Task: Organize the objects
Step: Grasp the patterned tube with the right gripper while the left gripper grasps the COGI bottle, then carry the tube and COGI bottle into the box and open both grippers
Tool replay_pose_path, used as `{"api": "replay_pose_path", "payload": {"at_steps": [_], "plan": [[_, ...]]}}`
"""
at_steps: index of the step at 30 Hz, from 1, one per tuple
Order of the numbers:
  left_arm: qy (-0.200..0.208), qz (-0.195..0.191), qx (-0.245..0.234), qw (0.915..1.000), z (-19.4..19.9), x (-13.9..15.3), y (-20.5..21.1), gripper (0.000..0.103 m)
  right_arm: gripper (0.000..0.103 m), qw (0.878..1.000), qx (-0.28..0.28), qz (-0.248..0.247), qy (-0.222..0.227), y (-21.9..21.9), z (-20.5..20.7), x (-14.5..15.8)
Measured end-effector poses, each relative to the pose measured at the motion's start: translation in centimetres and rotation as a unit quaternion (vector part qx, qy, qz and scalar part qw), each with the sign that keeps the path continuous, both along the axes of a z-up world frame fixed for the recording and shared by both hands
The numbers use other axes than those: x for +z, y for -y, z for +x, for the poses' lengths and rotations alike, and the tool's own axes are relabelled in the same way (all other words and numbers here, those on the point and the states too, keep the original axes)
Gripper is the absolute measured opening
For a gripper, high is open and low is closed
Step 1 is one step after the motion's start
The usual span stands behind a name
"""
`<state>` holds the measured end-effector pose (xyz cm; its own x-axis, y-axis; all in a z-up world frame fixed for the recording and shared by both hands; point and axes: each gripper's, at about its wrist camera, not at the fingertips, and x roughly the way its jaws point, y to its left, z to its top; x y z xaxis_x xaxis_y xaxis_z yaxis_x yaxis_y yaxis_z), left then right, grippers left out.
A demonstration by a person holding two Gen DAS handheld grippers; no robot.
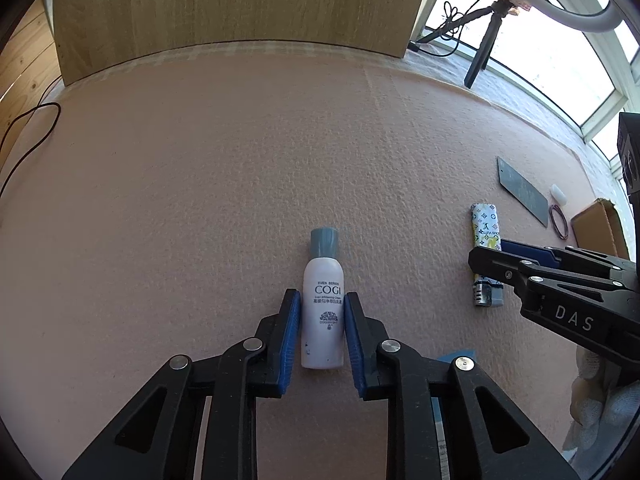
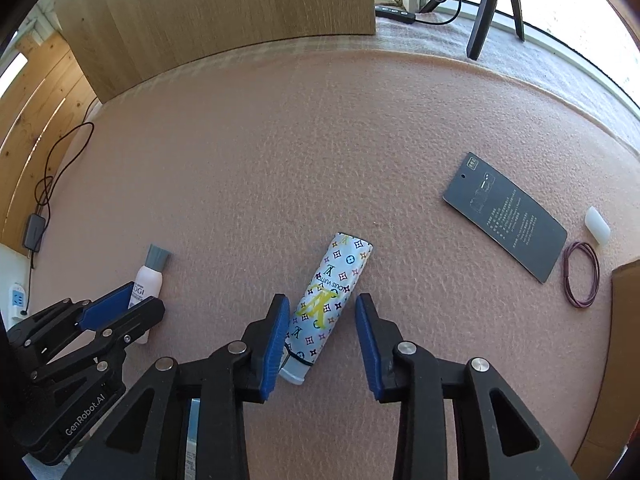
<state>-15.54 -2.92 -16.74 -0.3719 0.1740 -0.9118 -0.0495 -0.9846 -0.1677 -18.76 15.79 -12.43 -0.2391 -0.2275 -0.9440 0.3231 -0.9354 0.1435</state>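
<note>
At lower centre of the left wrist view, the left tool (image 1: pixel 322 328) straddles a lying bottle (image 1: pixel 323 304), pads just beside its sides, contact unclear. Lower centre in the right wrist view, the right tool (image 2: pixel 322 336) stands open around a patterned lighter (image 2: pixel 328 304), left pad near it, right pad apart. Upper frame, bare pink bench (image 2: pixel 280 152) runs to a wooden panel (image 2: pixel 224 4). At right lie a card (image 2: pixel 506 216), hair ties (image 2: pixel 582 280) and a box (image 2: pixel 624 320), cut off.

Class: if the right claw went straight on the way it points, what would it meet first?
Probably the lighter, which already lies tilted between the open right claw fingers; beyond it, only bare mat.
</note>
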Motion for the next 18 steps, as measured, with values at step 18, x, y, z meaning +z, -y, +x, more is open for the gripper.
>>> {"api": "replay_pose_path", "payload": {"at_steps": [18], "plan": [[0.000, 0.030, 0.044, 0.9986, 4.7, 0.1, 2.0, 0.022, 0.010, 0.999, -0.008, -0.031, -0.005, -5.0, 4.1, 0.1]]}}
